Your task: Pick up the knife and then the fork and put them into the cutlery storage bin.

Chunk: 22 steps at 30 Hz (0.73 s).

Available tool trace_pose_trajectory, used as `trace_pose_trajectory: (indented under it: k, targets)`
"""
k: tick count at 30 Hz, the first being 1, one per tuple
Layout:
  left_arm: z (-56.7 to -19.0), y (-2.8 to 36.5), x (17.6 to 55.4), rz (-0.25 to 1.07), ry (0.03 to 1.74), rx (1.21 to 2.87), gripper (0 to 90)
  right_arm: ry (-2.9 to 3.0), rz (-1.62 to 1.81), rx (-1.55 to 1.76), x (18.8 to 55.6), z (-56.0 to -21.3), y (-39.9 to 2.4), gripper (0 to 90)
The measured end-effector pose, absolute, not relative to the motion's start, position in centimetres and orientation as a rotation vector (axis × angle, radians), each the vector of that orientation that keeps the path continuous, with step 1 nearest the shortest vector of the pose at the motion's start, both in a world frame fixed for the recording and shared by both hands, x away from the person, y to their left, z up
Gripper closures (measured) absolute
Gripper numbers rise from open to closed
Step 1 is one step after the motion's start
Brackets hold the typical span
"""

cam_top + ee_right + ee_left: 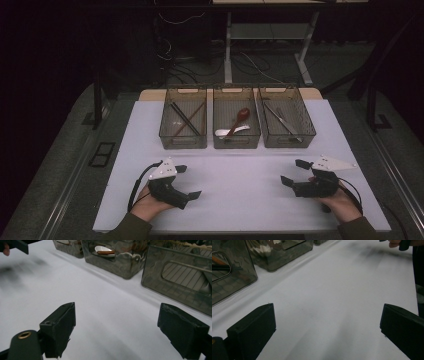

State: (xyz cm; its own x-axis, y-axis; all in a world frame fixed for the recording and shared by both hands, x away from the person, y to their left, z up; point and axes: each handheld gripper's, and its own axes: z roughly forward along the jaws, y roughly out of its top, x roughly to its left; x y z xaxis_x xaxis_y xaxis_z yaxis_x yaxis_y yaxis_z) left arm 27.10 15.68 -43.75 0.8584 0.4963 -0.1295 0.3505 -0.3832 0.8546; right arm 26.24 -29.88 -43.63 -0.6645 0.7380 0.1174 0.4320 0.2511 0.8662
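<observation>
We take the middle bin (236, 125) as landmark. Well in front of it and to its left, our left gripper (190, 181) rests on the white table (235, 200), jaws spread wide with nothing between them; the left gripper view shows bare tabletop between the two pads. Left of the landmark stands the left bin (183, 125), holding crossed chopsticks (186, 120). Inside the middle bin lie a red spoon (239, 120) and a white spoon (230, 132), touching. Right of it stands the right bin (286, 124) with metal cutlery (281, 120). Well in front and to the right, our right gripper (294, 172) sits low over the table, jaws likewise released and empty.
</observation>
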Motion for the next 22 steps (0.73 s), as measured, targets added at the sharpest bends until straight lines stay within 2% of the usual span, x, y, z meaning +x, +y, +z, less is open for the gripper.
trace_pose_trajectory:
  k: [22]
  targets:
    - [-43.8,15.6,27.0,0.178,0.619,2.017,0.0,2.227,1.378,1.088,25.2,-44.7,-30.4,14.4]
